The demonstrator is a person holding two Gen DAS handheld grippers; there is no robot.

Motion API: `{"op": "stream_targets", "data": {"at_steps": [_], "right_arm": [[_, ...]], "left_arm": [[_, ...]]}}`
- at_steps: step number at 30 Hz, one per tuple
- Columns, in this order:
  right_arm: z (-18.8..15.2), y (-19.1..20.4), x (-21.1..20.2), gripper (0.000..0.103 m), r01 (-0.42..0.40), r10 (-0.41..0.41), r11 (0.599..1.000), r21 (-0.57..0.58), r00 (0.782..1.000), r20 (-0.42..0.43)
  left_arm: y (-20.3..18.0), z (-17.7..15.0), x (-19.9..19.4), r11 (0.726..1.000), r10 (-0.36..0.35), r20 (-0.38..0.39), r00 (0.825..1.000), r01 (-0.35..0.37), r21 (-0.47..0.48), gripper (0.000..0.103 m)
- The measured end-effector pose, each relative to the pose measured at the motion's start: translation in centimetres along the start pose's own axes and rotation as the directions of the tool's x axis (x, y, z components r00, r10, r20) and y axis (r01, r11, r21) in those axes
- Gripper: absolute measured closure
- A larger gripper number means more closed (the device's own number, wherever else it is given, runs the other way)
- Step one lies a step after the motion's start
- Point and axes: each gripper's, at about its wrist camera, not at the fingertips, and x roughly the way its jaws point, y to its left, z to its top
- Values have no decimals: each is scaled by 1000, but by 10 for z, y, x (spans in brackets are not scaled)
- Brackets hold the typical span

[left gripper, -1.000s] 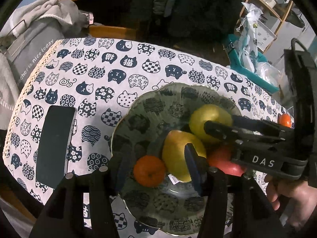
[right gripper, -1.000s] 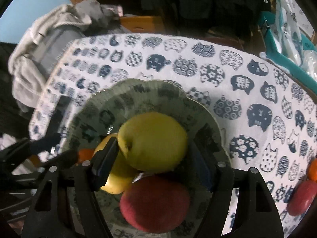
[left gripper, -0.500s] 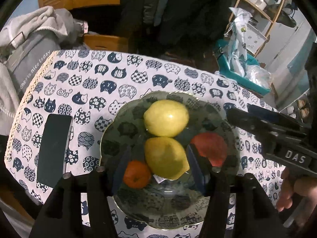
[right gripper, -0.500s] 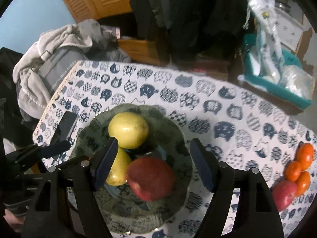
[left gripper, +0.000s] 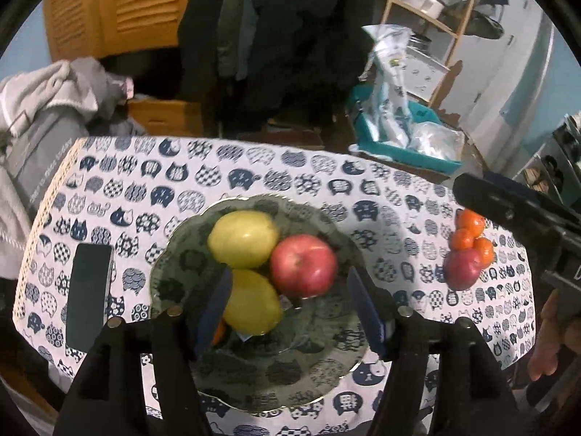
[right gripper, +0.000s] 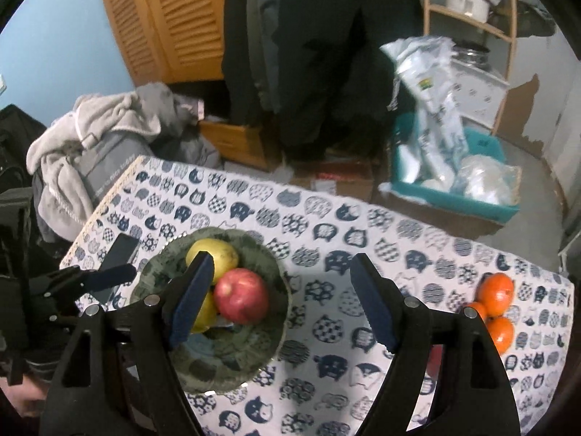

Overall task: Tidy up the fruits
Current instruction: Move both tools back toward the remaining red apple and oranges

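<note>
Since a second ago both my grippers have come up off the fruit, and the plate now sits smaller in both views, with more of the room showing behind the table.

Left wrist view: the left gripper (left gripper: 290,305) hangs over the glass plate (left gripper: 312,385) at frame centre, its jaws opening with nothing pressed between the pads. The plate carries two yellow pears (left gripper: 243,238), one above the other, with a red apple (left gripper: 303,265) touching them on the right. A sliver of a small orange (left gripper: 218,334) peeks out behind my left finger. At the right of the frame a cluster of tangerines (left gripper: 472,236) rests against a second red apple (left gripper: 461,269) on the cat-print tablecloth (left gripper: 254,178), well apart from the plate. A dark phone (left gripper: 89,294) lies at the left of the plate. The right gripper reaches in from the right edge.

Right wrist view: the right gripper (right gripper: 283,301) is over bare tablecloth just right of the plate, jaws opening, empty. The plate sits at lower left, partly behind my left finger. The tangerines lie at the right edge. A teal bin (right gripper: 472,200) of plastic bags stands on the floor at upper right.
</note>
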Motion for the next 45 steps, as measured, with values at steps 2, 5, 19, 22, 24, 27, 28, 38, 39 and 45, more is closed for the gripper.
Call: {"op": "stream_targets", "data": {"at_steps": [2, 5, 19, 22, 24, 27, 28, 38, 39, 45], "right_arm": [[0, -6, -12, 25, 11, -11, 1000, 5, 1000, 21], [-1, -15, -29, 25, 28, -29, 999, 15, 999, 47], [-29, -70, -84, 24, 118, -125, 991, 69, 986, 108], [-36, -85, -92, 24, 143, -153, 986, 88, 982, 113], [-41, -96, -98, 24, 155, -167, 982, 108, 979, 114], [-48, -111, -105, 24, 163, -179, 977, 140, 977, 113], [-50, -116, -107, 24, 168, -186, 974, 149, 976, 113], [-69, -162, -118, 23, 216, -238, 953, 211, 967, 88], [-71, -165, -118, 23, 224, -245, 952, 211, 966, 82], [-82, -184, -122, 23, 250, -270, 943, 221, 961, 64]], "left_arm": [[-8, 1, -5, 1000, -8, 13, 1000, 7, 14, 30], [-23, 2, -11, 999, -21, 26, 999, 20, 39, 30], [-94, 7, -26, 984, -75, 62, 995, 63, 169, 23], [-111, 7, -26, 979, -85, 61, 995, 71, 193, 21], [-122, 7, -26, 975, -88, 59, 994, 74, 211, 21], [-136, 6, -24, 969, -92, 53, 994, 77, 236, 21], [-141, 5, -23, 967, -94, 51, 994, 79, 244, 21], [-185, 0, -8, 947, -116, 19, 993, 105, 305, 21], [-188, -1, -6, 945, -114, 16, 993, 104, 310, 21], [-212, -4, 10, 934, -120, -19, 993, 119, 336, 20]]}}
